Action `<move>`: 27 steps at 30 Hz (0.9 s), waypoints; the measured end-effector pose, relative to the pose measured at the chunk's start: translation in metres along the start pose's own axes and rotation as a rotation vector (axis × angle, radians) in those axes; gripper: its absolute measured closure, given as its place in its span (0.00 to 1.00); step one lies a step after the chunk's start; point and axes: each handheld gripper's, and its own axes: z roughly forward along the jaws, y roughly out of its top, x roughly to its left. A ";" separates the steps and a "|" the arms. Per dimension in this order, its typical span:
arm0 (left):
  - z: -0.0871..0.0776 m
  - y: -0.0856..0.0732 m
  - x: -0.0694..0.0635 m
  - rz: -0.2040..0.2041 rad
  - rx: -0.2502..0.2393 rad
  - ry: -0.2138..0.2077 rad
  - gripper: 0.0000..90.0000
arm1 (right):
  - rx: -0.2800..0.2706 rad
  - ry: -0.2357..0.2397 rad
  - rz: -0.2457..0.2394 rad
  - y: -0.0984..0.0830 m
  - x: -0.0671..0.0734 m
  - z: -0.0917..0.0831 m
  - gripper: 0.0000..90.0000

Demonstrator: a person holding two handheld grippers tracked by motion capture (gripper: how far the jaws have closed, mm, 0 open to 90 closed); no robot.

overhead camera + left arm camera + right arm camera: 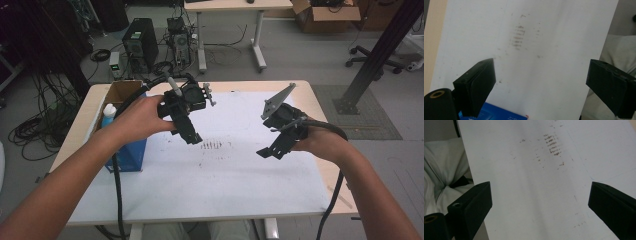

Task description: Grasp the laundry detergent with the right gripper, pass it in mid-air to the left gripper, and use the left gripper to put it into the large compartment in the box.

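A: Where are we?
B: Poised, I'd judge. Left gripper (191, 136), jaws apart, hovers near the open cardboard box in its blue sleeve (123, 125) at nine o'clock; right gripper (270, 151), also spread, holds nothing.
A: Next?
B: Probably reaching for that box across the smudged white sheet (220, 170).

Both forearms raised, left gripper (189, 131) tilted down and inward, right gripper (272, 147) angled down-left, both jaws spread wide, nothing held.
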 end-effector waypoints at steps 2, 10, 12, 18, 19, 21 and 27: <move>0.002 0.001 0.000 0.000 -0.002 -0.001 0.10 | 0.002 0.000 0.000 0.001 -0.001 0.000 0.05; 0.002 0.002 -0.001 0.005 -0.008 -0.004 0.10 | 0.007 -0.002 0.006 0.000 0.001 0.002 0.05; 0.002 0.001 -0.001 0.004 -0.009 -0.003 0.10 | 0.008 -0.002 0.006 -0.001 0.001 0.002 0.05; 0.002 0.002 0.001 -0.005 -0.018 0.000 0.11 | 0.009 -0.004 0.006 -0.001 0.002 0.001 0.05; 0.002 0.002 0.001 -0.003 -0.016 0.000 0.11 | 0.009 -0.005 0.006 0.000 0.003 0.001 0.05; 0.002 0.002 0.001 -0.004 -0.016 0.001 0.11 | 0.011 -0.003 0.002 0.000 0.003 0.001 0.05; 0.001 0.000 0.001 -0.010 -0.018 0.008 0.10 | 0.012 -0.002 0.003 0.001 0.004 0.003 0.05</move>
